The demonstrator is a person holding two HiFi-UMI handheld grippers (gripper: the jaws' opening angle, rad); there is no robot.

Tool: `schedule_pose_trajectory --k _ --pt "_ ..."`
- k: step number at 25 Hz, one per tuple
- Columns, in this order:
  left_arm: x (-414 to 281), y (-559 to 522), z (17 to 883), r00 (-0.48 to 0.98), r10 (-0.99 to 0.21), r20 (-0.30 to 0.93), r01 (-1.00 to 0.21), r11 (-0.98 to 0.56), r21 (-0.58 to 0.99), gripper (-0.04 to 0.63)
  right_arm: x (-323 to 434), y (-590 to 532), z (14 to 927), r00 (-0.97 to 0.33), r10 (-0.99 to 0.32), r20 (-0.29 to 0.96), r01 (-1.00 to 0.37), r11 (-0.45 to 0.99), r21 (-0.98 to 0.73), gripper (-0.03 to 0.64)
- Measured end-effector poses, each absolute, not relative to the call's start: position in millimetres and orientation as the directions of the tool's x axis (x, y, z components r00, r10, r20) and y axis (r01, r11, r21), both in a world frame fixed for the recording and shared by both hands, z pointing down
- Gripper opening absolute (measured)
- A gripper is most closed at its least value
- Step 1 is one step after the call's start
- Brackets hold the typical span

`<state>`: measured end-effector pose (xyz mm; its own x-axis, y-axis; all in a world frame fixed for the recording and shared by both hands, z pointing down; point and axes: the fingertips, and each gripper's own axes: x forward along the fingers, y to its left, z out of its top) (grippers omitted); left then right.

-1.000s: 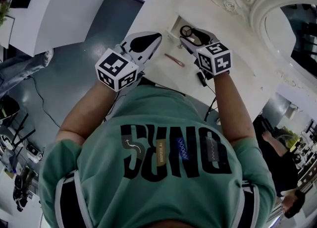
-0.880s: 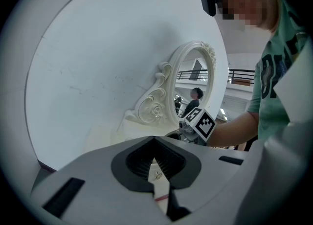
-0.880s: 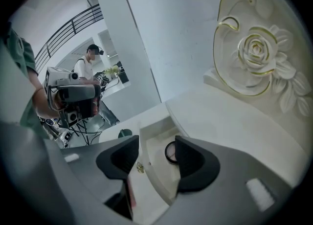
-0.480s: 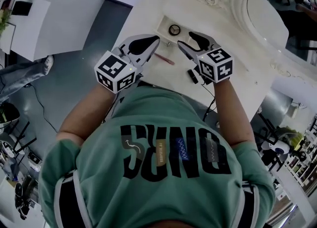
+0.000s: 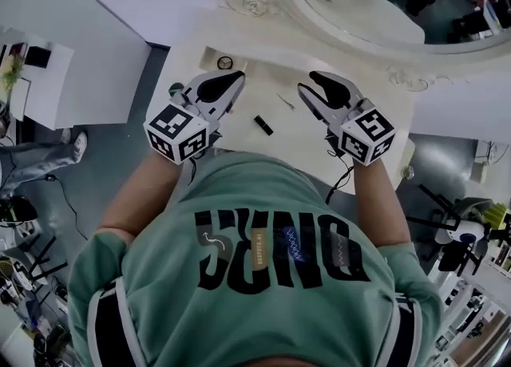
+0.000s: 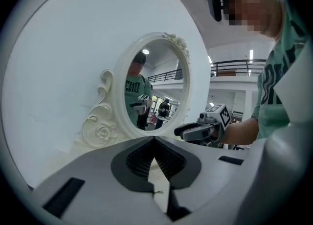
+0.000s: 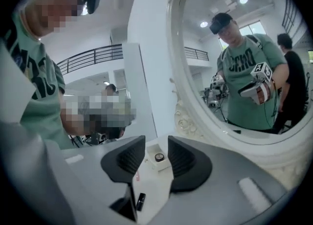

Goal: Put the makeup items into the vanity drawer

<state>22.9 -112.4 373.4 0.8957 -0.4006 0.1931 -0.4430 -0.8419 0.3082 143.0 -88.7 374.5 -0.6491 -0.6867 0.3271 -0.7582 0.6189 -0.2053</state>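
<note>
The small white drawer stands open at the vanity top's far left, with a round compact lying in it. A black tube and a thin pink pencil rest on the white top between my grippers. My left gripper hovers above the top near the drawer, shut and empty. My right gripper is raised to the right, open; its jaws have just been closing with nothing between them. Through its gap I see the compact, the pencil and the tube below.
An oval mirror in a carved white frame rises at the back of the vanity and reflects the person. The vanity's front edge meets the person's body. Grey floor and a white table lie to the left.
Both grippers have lifted and drawn back from the drawer, the right one farther. The right jaws have narrowed. The compact stays in the drawer; the head view has tipped up toward the mirror.
</note>
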Motion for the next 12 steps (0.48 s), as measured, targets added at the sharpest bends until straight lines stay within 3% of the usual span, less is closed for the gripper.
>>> schedule_pose_trajectory --k 12 --pt "149 -56 302 0.953 -0.276 0.123 -0.298 -0.922 0.248 0.003 303 11 317 -0.446 -0.872 0.201 -0.892 0.416 -0.178 0.011"
